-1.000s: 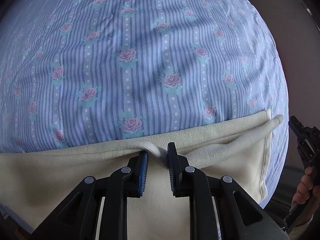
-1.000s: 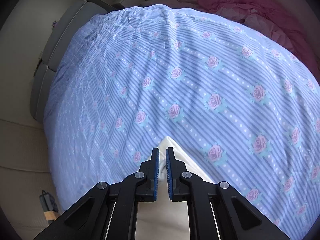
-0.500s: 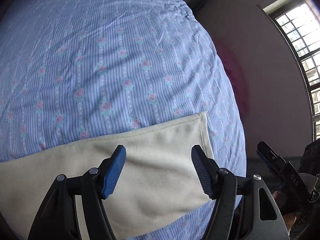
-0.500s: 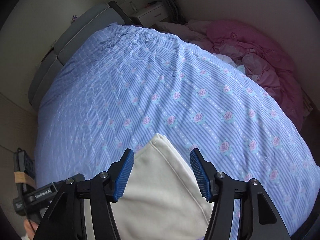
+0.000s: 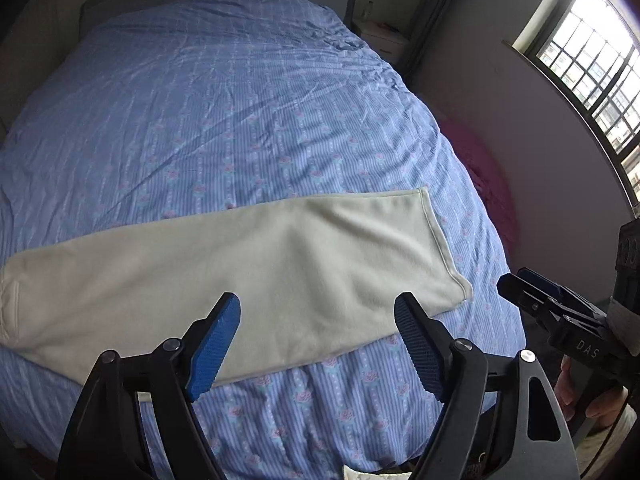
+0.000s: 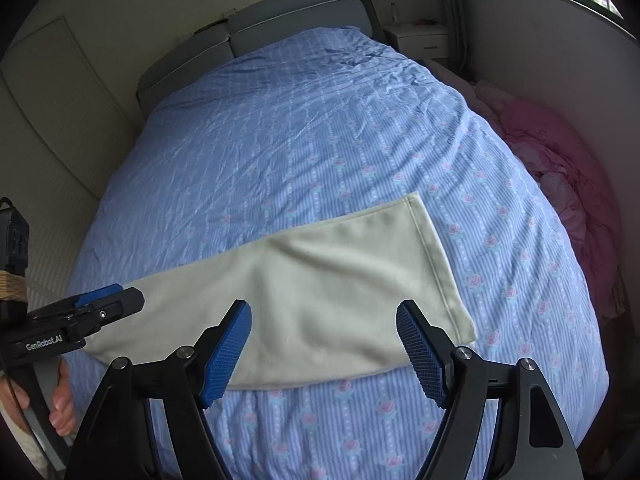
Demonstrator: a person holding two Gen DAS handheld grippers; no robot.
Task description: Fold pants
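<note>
Both jaws opening, nothing gripped: left gripper (image 5: 318, 340), right gripper (image 6: 324, 340). Cream pants (image 5: 256, 276) folded lengthwise; hem end (image 6: 436, 264) should be pinched next, carried waistward.

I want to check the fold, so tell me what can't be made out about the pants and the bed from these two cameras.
- Pants: waist end, cut off by the left edge in the left wrist view and hidden behind the left gripper in the right wrist view.
- Layers under the pants' top face: hidden by the cloth itself, both views.
- Bed: near edge, hidden behind the right gripper, whose jaws are opening with nothing between them.
</note>
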